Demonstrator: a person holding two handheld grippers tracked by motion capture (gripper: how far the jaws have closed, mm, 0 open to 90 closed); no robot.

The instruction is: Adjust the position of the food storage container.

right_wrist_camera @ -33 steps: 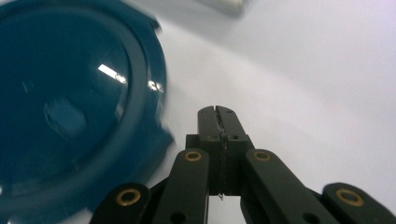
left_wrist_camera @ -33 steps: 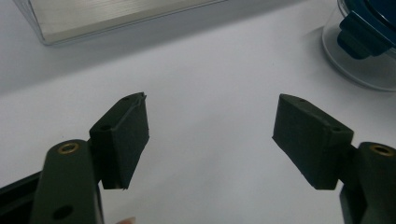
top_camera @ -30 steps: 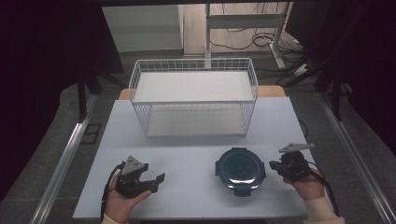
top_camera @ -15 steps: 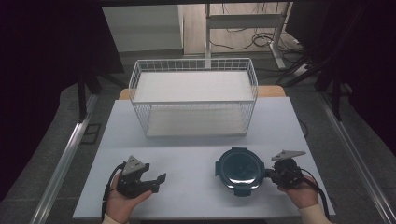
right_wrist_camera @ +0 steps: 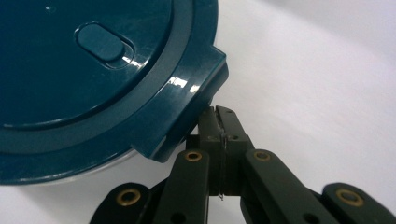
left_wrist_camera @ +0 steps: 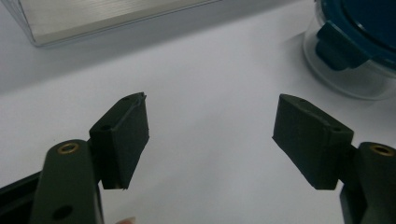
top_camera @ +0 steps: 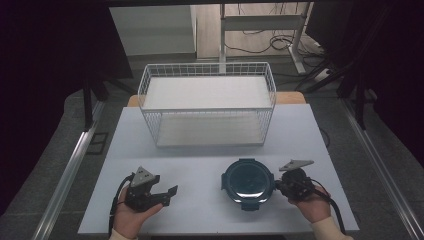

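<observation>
Step in hand: the right gripper (top_camera: 278, 185), its jaws pressed together with nothing between them, is pushing its tips under a latch tab (right_wrist_camera: 196, 100) on the round container's (top_camera: 248, 180) right side, so unlatching the dark teal lid (right_wrist_camera: 88, 70) looks to be the work under way.
Container: it is sitting on the white table (top_camera: 200, 165), near the front edge, well apart from the white wire basket (top_camera: 207, 102) behind it.
Left gripper (top_camera: 169, 195): it is resting in the hand with jaws spread and empty, well apart from the container.
Next move: the shut tips are probably needing to lever the tab up and outward; the container may be sliding unless the left gripper is steadying it.
Right gripper view: it is showing the tips touching the tab's underside and an oval vent plug (right_wrist_camera: 100, 43) on the lid.
Left gripper view: it is showing the clear wall (left_wrist_camera: 348, 77) under the lid and another latch tab (left_wrist_camera: 338, 44).
High view: it is giving the overall layout, not the contact.
</observation>
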